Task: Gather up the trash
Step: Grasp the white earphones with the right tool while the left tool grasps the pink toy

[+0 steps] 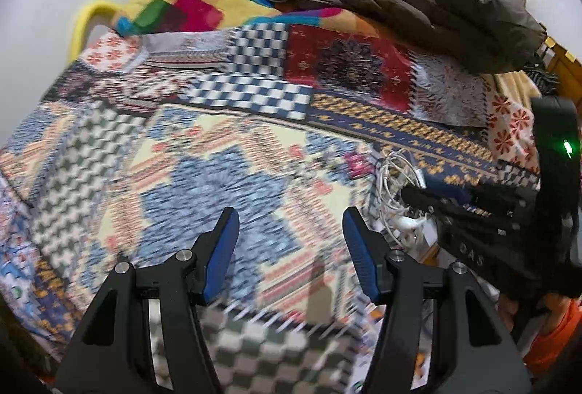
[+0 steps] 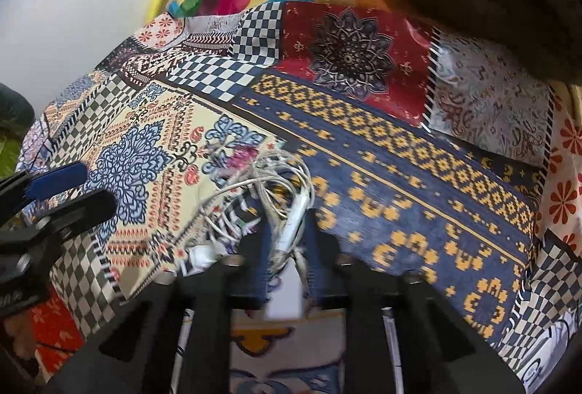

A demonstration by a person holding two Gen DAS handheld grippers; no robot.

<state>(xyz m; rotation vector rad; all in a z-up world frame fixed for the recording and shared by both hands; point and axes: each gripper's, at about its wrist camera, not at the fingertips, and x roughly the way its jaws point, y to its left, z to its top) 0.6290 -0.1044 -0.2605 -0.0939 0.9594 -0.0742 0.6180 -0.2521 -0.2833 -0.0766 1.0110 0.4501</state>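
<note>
The cable tangle (image 2: 269, 197) lies on the bedspread (image 2: 418, 176), at 12 o'clock from the right gripper (image 2: 287, 245), whose jaws are closed on its lower strands. The left gripper (image 1: 291, 248) hovers with its jaws apart and holds nothing; the tangle sits at its 2 o'clock. The cables look light, limp and springy, and loops may snag or slip, so gripping the dense middle knot seems safest.
</note>
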